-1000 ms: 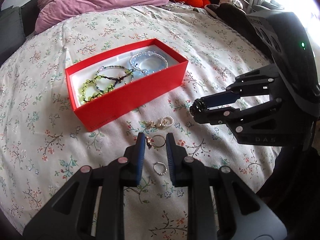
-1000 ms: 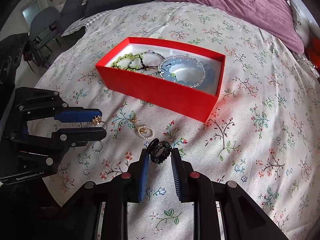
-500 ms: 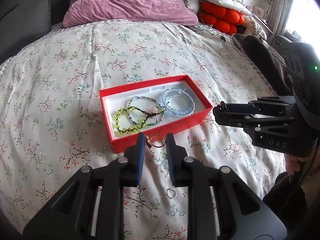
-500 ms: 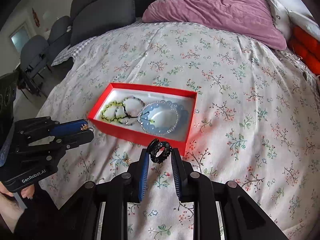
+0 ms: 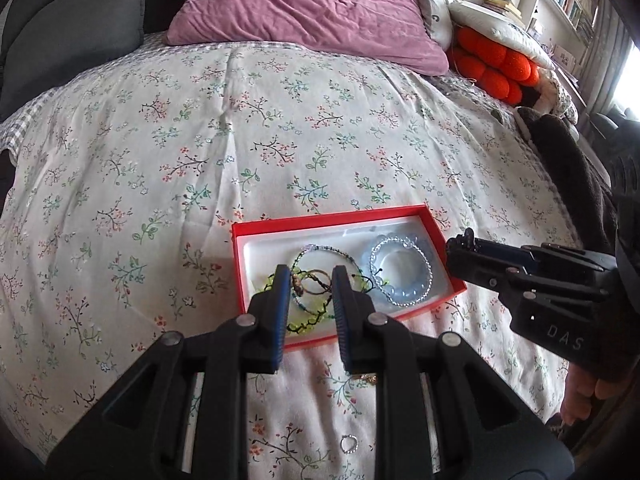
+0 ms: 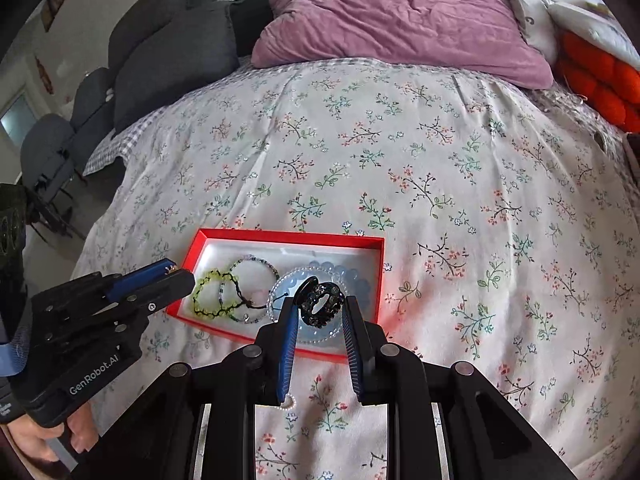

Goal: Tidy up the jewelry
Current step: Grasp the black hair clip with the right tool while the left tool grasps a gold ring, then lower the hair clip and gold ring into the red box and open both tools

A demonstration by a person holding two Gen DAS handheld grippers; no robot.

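A red box (image 5: 438,295) lies open on a bed (image 5: 280,128) covered with a floral quilt, in the near half of the bed. Its white lining holds three bracelets. A pale blue beaded bracelet (image 5: 402,270) fills the right end. A thin bracelet of mixed small beads (image 6: 256,264) lies in the middle. A yellow-green beaded bracelet on dark cord (image 6: 212,294) sits at the left near end, overlapping the thin one. The far strip of the lining is bare.

The left claw (image 5: 308,280) hangs over the near left part of the box, gripping a thin gold ring with a small ornament (image 5: 308,282) between its blue pads. The right claw (image 6: 320,306) hangs over the near right part of the box, above the blue bracelet, and is closed on a black sparkly ring-shaped piece (image 6: 320,304) at its fingertips.

Outside the box, on the quilt on the near side, three small pieces lie loose. A small silver beaded ring (image 5: 348,443) is nearest the camera in the left wrist view. A gold piece (image 5: 366,378) shows partly just behind the left claw's right finger. A small pearl loop (image 6: 288,402) peeks out between the right claw's fingers in the right wrist view.

At the far end of the bed are a mauve pillow (image 5: 304,12), dark grey cushions (image 6: 172,60) to its left and an orange knobbly cushion (image 5: 496,66) to its right.
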